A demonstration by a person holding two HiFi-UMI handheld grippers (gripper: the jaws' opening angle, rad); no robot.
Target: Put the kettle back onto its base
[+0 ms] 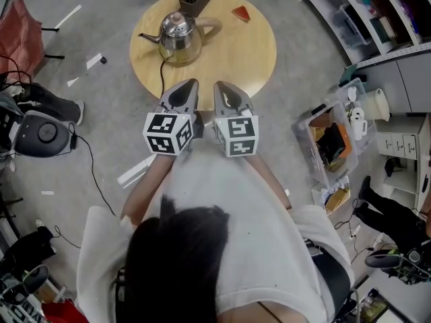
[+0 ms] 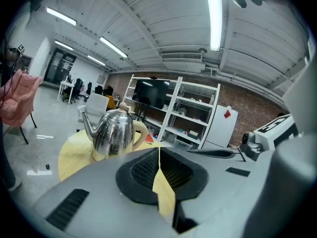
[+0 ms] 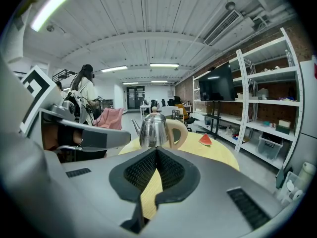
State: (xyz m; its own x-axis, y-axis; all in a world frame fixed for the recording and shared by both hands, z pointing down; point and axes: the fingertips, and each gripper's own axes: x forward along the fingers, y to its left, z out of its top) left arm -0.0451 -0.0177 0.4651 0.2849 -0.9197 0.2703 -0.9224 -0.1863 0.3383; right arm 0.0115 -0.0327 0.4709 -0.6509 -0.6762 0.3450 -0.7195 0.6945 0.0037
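kettle: polished steel kettle (image 1: 178, 36) with cream handle, upright on the round wooden desk (image 1: 252, 56), apparently already seated on its pale base (image 1: 174, 60) | left tool (image 1: 190, 83): closed, empty | right tool (image 1: 221, 86): closed, empty | both near desk edge, well apart from kettle | tip: if reseating, open wide, grip handle, lower straight

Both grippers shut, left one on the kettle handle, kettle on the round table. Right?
No: the left gripper view shows the left gripper shut on nothing, short of the kettle. The right gripper is shut too; kettle on the round table.
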